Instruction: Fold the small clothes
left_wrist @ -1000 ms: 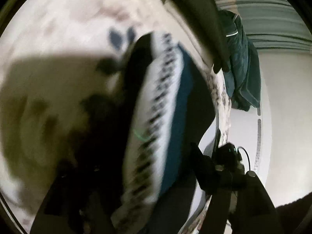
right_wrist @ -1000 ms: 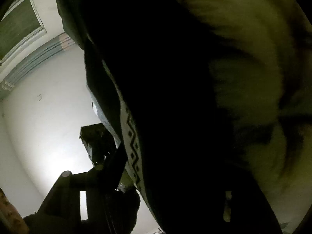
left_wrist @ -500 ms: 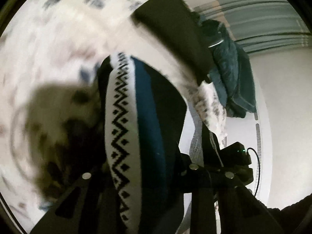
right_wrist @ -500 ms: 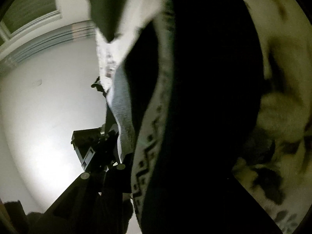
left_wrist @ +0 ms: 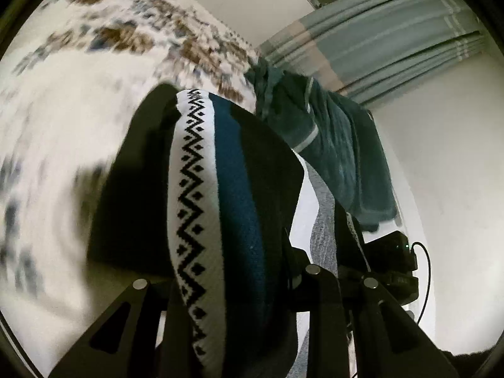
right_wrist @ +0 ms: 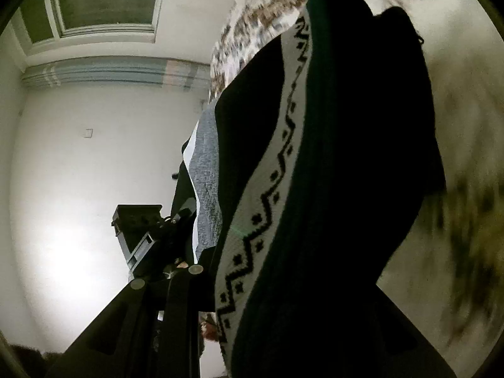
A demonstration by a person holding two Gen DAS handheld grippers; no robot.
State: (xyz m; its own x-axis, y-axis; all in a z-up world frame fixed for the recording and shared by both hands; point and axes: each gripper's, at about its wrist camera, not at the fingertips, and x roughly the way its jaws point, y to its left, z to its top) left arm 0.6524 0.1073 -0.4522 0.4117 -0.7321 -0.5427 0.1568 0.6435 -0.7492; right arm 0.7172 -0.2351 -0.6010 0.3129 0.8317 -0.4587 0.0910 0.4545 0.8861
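Observation:
A small knitted garment (left_wrist: 220, 208), black with a blue band and a white band of black zigzags, hangs between both grippers above the patterned bedspread (left_wrist: 63, 110). My left gripper (left_wrist: 233, 286) is shut on one edge of it; the cloth drapes over the fingers. My right gripper (right_wrist: 252, 283) is shut on the other edge of the same garment (right_wrist: 330, 189), which fills most of the right wrist view. A grey part of the garment (right_wrist: 206, 182) hangs between the two grippers. The other gripper (left_wrist: 390, 258) shows at the right of the left wrist view.
A dark teal towel or garment (left_wrist: 330, 145) lies heaped at the far edge of the bed. Behind are a white wall (right_wrist: 78, 157), striped curtains (left_wrist: 378, 37) and a window (right_wrist: 104, 0).
Both grippers have lifted and tilted up with the garment. The bed has dropped away in view, the wall and window have come in, and the zigzag band now hangs straighter.

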